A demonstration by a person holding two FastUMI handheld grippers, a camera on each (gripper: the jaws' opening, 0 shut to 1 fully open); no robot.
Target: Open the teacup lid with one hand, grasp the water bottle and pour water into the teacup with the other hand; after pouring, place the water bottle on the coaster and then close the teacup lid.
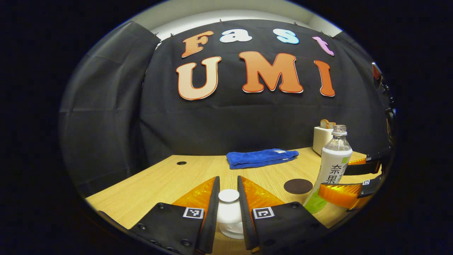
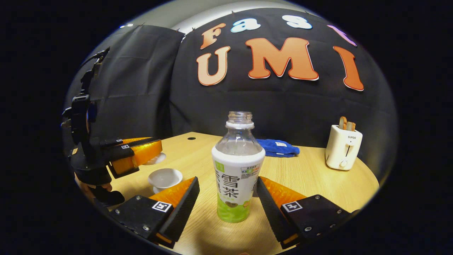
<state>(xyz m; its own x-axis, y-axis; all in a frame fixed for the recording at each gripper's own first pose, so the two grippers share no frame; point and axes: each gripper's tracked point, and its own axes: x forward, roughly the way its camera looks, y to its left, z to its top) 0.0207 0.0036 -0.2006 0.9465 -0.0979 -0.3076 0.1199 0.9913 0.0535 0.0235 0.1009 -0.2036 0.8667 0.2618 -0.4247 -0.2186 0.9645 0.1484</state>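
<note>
The left gripper (image 1: 228, 209) pinches the teacup lid (image 1: 228, 195) by its knob above the teacup (image 2: 164, 178), while the right gripper (image 2: 226, 203) stands spread wide around the upright, uncapped water bottle (image 2: 238, 170) on the wooden table (image 2: 311, 177), with the dark coaster (image 1: 298, 186) just beside the bottle.

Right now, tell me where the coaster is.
In the left gripper view the coaster lies flat on the table, just left of the water bottle, in front of the blue cloth.
</note>
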